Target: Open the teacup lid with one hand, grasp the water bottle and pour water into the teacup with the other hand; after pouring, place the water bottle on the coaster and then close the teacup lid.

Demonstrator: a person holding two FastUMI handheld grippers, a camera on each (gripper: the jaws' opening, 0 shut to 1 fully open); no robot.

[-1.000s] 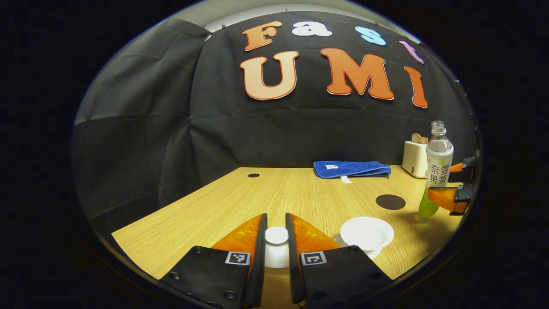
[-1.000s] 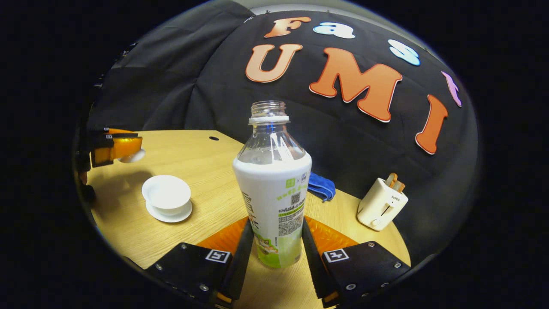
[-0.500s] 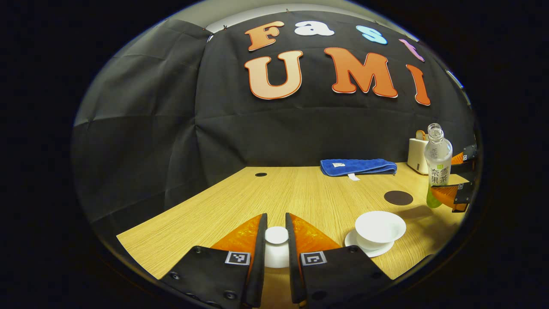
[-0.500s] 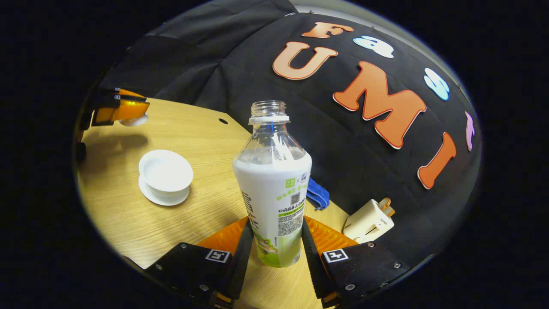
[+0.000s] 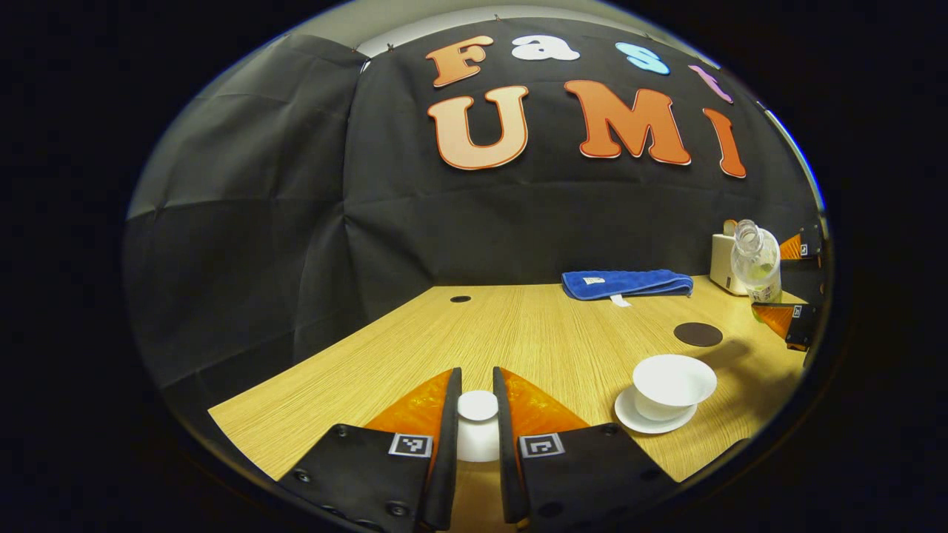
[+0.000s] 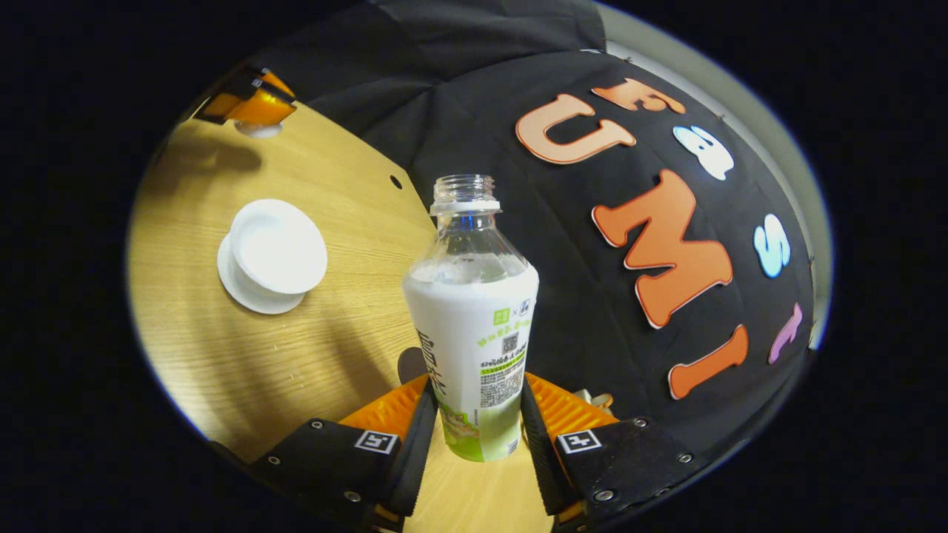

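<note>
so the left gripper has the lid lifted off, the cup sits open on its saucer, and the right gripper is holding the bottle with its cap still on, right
Not quite: the water bottle has no cap; the right gripper view shows its mouth open. The rest holds: the left gripper holds the lid, the teacup sits open on its saucer, and the right gripper grips the bottle.

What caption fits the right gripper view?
Right tool tilts the uncapped water bottle toward the open teacup.

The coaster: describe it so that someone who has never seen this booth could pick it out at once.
In the left gripper view, start at the wooden table and look to its right side. Between the folded blue towel at the back and the open white teacup on its saucer nearer the camera lies the coaster. It is the only flat, dark, round disc there, and nothing stands on it.
</note>
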